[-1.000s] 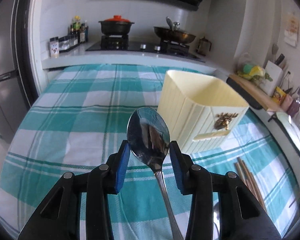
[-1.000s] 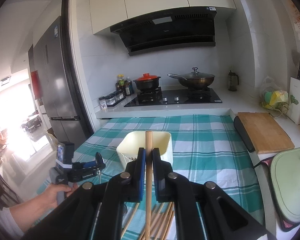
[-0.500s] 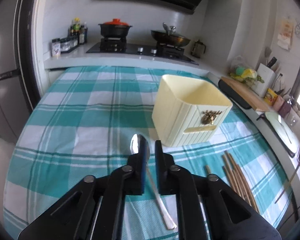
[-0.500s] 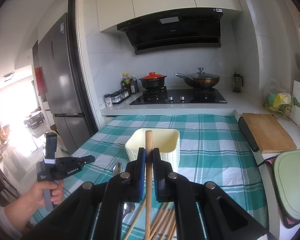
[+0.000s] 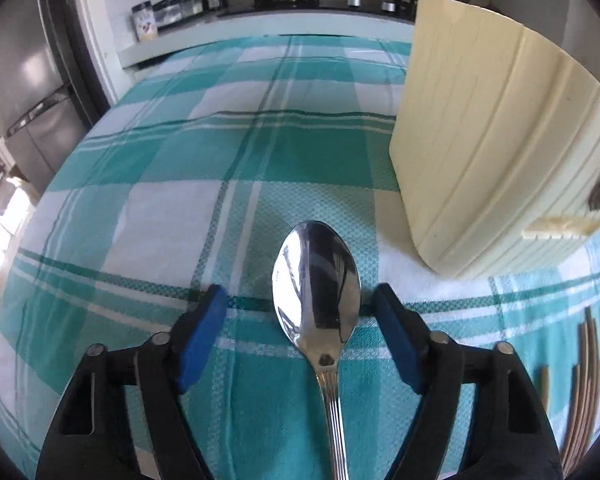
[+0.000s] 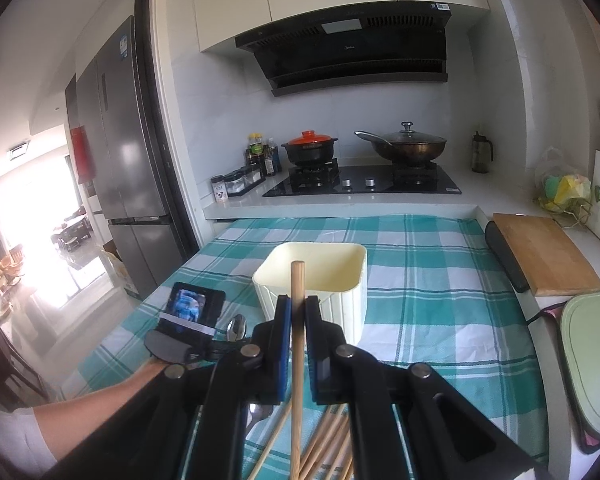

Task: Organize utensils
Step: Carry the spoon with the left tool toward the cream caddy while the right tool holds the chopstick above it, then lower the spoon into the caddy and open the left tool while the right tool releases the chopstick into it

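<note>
A steel spoon lies on the teal checked cloth, bowl pointing away. My left gripper is open, its blue pads either side of the spoon bowl without touching it. The cream utensil holder stands just right of it and also shows in the right wrist view. My right gripper is shut on a wooden chopstick, held upright in front of the holder. The left gripper's body and the spoon show at lower left there.
Several loose wooden chopsticks lie on the cloth under my right gripper and at the right in the left wrist view. A wooden cutting board and a green mat lie right. A stove with pots stands behind.
My left gripper has gone from shut above the cloth to open low around the spoon bowl, closer to the holder. My right gripper still holds the chopstick, almost unmoved.
</note>
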{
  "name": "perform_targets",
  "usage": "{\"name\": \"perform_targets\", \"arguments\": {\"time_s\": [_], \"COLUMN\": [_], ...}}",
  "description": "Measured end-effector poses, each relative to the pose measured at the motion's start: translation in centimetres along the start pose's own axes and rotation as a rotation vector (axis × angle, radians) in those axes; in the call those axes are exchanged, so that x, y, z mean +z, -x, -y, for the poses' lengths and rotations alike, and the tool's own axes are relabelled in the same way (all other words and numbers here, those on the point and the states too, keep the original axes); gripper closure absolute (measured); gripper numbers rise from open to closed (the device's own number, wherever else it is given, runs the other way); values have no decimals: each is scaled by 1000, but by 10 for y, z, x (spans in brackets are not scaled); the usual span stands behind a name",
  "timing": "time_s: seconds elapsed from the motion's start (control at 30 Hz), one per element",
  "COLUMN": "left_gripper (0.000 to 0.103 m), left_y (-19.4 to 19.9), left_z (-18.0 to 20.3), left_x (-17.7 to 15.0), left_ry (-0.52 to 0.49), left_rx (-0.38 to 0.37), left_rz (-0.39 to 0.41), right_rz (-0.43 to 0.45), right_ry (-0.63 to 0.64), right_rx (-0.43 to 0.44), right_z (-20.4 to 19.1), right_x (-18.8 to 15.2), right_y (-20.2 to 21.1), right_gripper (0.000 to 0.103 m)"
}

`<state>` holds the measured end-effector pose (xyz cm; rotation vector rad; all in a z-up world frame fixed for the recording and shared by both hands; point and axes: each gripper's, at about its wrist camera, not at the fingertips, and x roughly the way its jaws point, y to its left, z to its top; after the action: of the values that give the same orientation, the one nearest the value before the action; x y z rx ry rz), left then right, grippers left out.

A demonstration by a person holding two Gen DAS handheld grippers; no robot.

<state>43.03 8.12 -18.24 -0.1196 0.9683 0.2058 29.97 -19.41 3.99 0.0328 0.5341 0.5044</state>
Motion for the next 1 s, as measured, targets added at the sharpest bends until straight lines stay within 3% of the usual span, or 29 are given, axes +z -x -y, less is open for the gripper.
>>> {"name": "perform_targets", "arguments": {"time_s": [0.03, 0.13, 0.2, 0.57, 0.73, 1.0], "left_gripper": [61, 62, 62, 62, 62, 62], "left_y": [2, 8, 26, 186, 217, 239], "left_z": [-1, -12, -18, -38, -44, -45], "left_x": [2, 6, 5, 3, 14, 50], "left_ry": [8, 34, 40, -3, -6, -28], "left_rx": [-10, -89, -126, -296, -341, -400], "left_rz": [6, -1, 37, 307, 366, 392], "right_rz": [1, 4, 6, 39, 59, 63], "right_ry": [-4, -15, -22, -19, -22, -35], "right_rx": [-2, -9, -11, -2, 1, -3], "right_z": [2, 8, 13, 12, 4, 1], "right_x": [-1, -1, 0, 12, 20, 34], "right_y": [1, 4, 4, 6, 5, -9], "right_gripper": [96, 96, 96, 96, 96, 96]}}
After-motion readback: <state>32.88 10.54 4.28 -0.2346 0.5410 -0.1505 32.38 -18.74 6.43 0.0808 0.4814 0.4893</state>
